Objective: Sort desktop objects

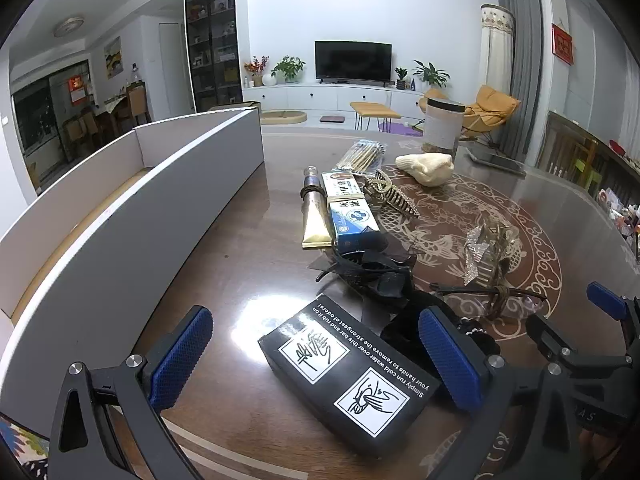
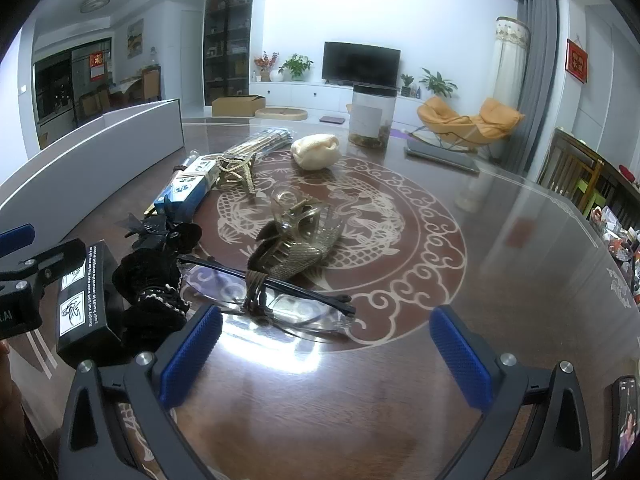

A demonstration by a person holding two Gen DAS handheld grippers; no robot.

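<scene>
The dark brown worktop [image 2: 500,240], glossy and inlaid with a pale dragon medallion, carries everything. Along its left side stands a long white open box [image 1: 132,216] with a divider inside.

The left tongs [image 1: 316,360] hang over the near edge with their blue pads spread wide apart, gripping nothing; a black soap-bar box [image 1: 344,376] with white pictograms lies flat on the worktop between them, and the pads do not touch it. The right tongs [image 2: 326,354] also stand fully apart, above bare wood, with nothing between them.

Farther back stands a clear jar [image 2: 373,116] with a dark lid. A cream-coloured lump [image 2: 315,151] rests near it, beside a packet of sticks [image 2: 260,142].

A blue-and-white carton [image 1: 349,210] lies just beside a gold tube [image 1: 314,216]. A black scrunchie [image 2: 150,284] sits against the soap-bar box, with a black hair clip [image 2: 164,232] behind it.

A glittery hair claw [image 2: 298,240] lies on the medallion, touching a pair of glasses [image 2: 276,300] just ahead of the right tongs. A gold claw clip [image 2: 236,176] rests by the carton.
</scene>
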